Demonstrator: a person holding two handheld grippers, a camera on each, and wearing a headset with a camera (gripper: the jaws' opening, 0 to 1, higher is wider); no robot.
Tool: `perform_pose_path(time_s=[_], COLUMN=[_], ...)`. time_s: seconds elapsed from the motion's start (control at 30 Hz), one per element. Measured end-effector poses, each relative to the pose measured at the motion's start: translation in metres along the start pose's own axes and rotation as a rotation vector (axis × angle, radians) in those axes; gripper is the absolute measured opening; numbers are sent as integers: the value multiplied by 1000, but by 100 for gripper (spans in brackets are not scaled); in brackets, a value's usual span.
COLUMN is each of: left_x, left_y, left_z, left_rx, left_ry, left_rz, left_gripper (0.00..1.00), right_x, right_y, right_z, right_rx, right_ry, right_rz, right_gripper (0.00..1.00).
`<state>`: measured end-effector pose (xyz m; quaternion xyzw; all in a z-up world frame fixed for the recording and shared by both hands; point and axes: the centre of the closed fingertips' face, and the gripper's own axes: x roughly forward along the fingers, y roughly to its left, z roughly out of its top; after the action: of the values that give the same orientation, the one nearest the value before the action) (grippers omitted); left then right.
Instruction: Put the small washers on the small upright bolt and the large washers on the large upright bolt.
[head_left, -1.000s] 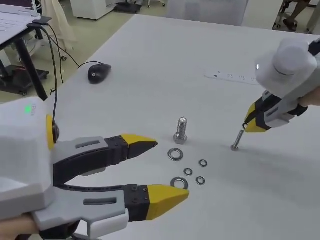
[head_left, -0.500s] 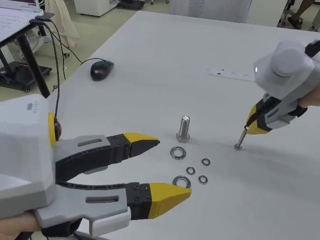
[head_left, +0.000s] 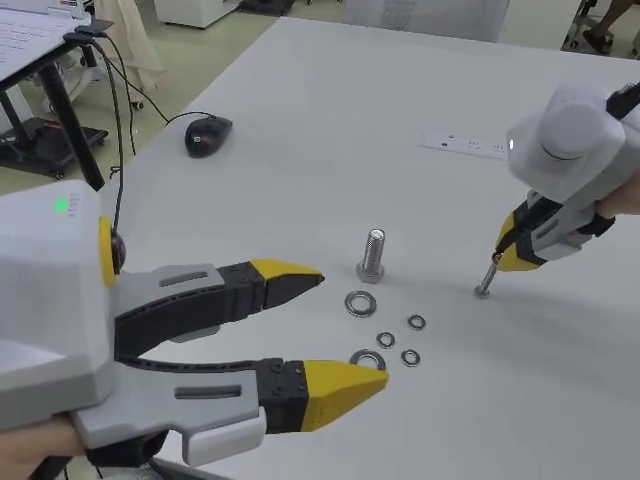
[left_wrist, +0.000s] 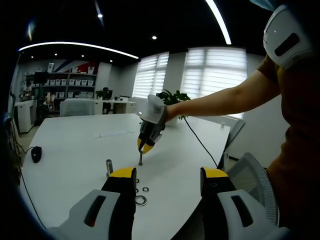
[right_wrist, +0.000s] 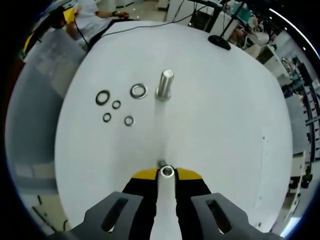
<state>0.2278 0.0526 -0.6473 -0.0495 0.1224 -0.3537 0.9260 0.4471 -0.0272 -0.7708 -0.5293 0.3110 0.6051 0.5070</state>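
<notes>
The large bolt (head_left: 372, 255) (right_wrist: 165, 85) stands upright on the white table (head_left: 300, 110). Two large washers (head_left: 360, 303) (head_left: 367, 359) and three small washers (head_left: 416, 322) (head_left: 386, 340) (head_left: 410, 357) lie flat just in front of it. My right gripper (head_left: 508, 260) (right_wrist: 167, 175) is shut on the top of the small bolt (head_left: 485, 282) (right_wrist: 167, 172), whose head rests on the table, leaning slightly. My left gripper (head_left: 352, 327) (left_wrist: 169, 176) hovers open and empty near the washers (left_wrist: 141, 201). In the left gripper view the right gripper (left_wrist: 142, 146) holds the small bolt (left_wrist: 141, 159).
A black mouse (head_left: 208, 135) with its cable lies at the far left of the table. A white power strip (head_left: 465, 146) lies at the back right. The table's left edge drops to the floor beside a black stand (head_left: 60, 110).
The right gripper has brought the small bolt from a clear lean to nearly upright. The left gripper has stayed open in place; the head camera has shifted a little.
</notes>
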Motion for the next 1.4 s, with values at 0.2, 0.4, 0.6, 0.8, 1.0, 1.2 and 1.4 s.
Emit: perform_pose_path(time_s=[0.2, 0.4, 0.6, 0.8, 1.0, 1.2, 1.4], left_x=[-1, -2, -3, -4, -6, -5, -5], left_y=[1, 3, 2, 3, 4, 2, -2], left_z=[0, 0, -4, -5, -5, -5, -3], left_rx=[-5, -8, -17, -22, -19, -14, -4], left_ry=[-3, -4, 1, 5, 11, 12, 10], left_rz=[3, 9, 7, 12, 17, 15, 10], left_gripper=[50, 50, 50, 50, 50, 50, 50], right_x=[8, 19, 30, 36, 38, 31, 16], right_y=[3, 4, 7, 10, 10, 11, 13], right_z=[1, -2, -7, -11, -13, -17, -20], right_rx=[-12, -22, -15, -6, 8, 21, 43], right_ry=[13, 25, 25, 25, 17, 12, 6], right_rz=[20, 32, 42, 50, 50, 41, 24], right_gripper=[12, 13, 13, 13, 17, 18, 18])
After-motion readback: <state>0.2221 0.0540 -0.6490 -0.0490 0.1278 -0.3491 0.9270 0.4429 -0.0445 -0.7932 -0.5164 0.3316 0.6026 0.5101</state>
